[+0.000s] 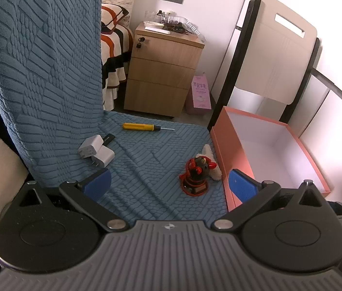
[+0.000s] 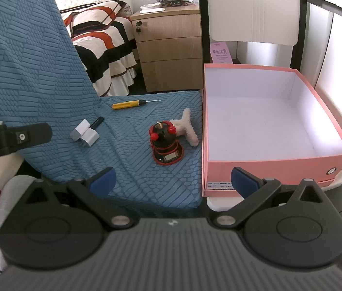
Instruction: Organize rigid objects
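Both the left gripper (image 1: 169,183) and right gripper (image 2: 173,178) hover with fingers spread and empty above the blue chair seat (image 2: 134,169), where a screwdriver (image 2: 132,103), two chargers (image 2: 84,135) and a red figurine (image 2: 166,143) lie beside the empty pink box (image 2: 267,165).

Ribbed cloth seat cover (image 2: 146,169), matt card box (image 2: 263,162), wood-look cabinet (image 2: 171,48).

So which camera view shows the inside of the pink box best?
The right wrist view: the pink box is seen almost whole there, with its white floor and all four walls, and nothing in it. In the left wrist view the box sits at the right edge, and the near wall and the gripper hide part of the floor.
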A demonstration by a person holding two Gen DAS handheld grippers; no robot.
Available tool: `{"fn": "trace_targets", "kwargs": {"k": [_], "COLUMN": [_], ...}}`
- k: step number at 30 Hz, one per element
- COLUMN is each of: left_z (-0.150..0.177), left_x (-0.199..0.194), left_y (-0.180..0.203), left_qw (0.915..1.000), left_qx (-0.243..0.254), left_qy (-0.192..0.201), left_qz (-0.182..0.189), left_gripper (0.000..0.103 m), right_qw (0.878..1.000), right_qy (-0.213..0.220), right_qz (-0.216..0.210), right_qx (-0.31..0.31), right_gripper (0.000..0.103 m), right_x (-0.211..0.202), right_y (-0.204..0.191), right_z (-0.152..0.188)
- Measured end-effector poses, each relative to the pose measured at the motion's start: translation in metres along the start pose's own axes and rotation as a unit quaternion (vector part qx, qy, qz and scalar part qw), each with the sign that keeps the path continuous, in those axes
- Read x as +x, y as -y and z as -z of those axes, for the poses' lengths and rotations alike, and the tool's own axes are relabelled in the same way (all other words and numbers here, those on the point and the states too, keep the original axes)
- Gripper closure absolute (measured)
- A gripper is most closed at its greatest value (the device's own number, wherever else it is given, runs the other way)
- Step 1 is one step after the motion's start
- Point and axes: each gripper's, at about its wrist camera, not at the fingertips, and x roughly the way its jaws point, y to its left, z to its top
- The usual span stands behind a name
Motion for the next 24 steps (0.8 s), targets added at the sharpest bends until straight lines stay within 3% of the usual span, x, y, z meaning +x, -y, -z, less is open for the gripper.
{"fn": "trace_targets", "kwargs": {"k": [24], "left_z": [0.0003], "left_x": [-0.0001], "left_y": [-0.0027], "left_qw": [1.0000], "left_qx": [-0.002], "left_qy": [-0.005], "left_qz": [0.004], "left_gripper": [0.000], "right_qw": [1.000], "right_qy": [-0.009], "right_qz": [-0.003], "right_qx": [0.007], "right_gripper": [0.000], "right_x": [0.0030], "right_y": [-0.0002], "right_z": [0.0044]}}
